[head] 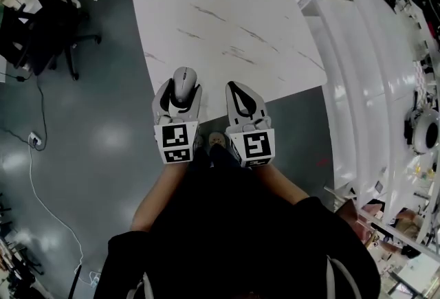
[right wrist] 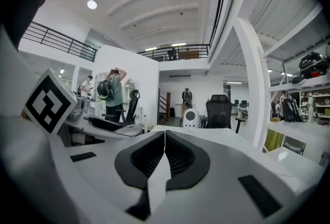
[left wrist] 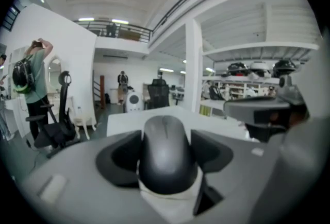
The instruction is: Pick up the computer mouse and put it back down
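Marble table (head: 227, 23) ahead: left tongs (head: 182, 93) grip the mouse (head: 184, 80); right tongs (head: 242, 90) closed, empty

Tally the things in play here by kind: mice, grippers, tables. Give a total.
computer mouse: 1
grippers: 2 (left gripper, shut on the mouse; right gripper, shut and empty)
table: 1
Total: 4

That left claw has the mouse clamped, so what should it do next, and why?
Probably lower the mouse onto the white table: the left gripper is shut on it, and it seems to hang over the table's near edge, so only setting it down remains.
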{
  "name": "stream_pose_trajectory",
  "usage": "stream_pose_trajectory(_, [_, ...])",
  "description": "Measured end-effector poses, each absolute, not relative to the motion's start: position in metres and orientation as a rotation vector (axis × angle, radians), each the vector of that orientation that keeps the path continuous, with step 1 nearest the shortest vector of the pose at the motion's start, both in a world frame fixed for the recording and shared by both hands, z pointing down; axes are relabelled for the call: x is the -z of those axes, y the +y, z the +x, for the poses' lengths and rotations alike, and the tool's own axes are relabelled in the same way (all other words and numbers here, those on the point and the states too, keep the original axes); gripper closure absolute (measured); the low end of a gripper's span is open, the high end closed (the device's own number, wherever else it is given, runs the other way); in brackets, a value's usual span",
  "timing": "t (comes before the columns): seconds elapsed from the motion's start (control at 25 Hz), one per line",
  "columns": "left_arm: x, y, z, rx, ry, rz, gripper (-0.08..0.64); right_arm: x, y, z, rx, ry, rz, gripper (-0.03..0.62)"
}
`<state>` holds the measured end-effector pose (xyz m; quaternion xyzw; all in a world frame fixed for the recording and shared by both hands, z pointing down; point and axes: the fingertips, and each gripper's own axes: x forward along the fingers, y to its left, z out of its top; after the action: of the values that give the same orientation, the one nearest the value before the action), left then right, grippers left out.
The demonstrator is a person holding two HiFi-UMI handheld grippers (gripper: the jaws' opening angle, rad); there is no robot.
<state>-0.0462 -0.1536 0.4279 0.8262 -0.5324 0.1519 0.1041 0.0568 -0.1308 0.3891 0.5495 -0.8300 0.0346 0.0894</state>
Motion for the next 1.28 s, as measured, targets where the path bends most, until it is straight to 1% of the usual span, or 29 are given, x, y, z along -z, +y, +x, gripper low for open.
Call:
stream_pose_trajectory(0.32, [-0.376,-0.142,-0.053,-0.304,-1.636,2.512,0.259,-0.371,-0.123,0.057,-0.071,-2.484,1.663,0.572])
stream_pose_trajectory(0.56, [-0.36,-0.129,-0.057,-0.254,-1.659,2.544,0.259,-0.365,-0.118,0.055,-0.054,-2.49,1.67,0.572])
stream_pose_trajectory(1.04, [-0.363,-0.128,-0.055,-0.249,-1.637,2.548,0.259,-0.361,-0.118,0.05,-0.077,-2.478,1.671,0.572])
stream_pose_trajectory(1.28, [-0.376,-0.133,-0.05,-0.271,-1.61,2.527,0.259,-0.379,-0.116,0.055,-0.095,-2.46,1.659,0.572])
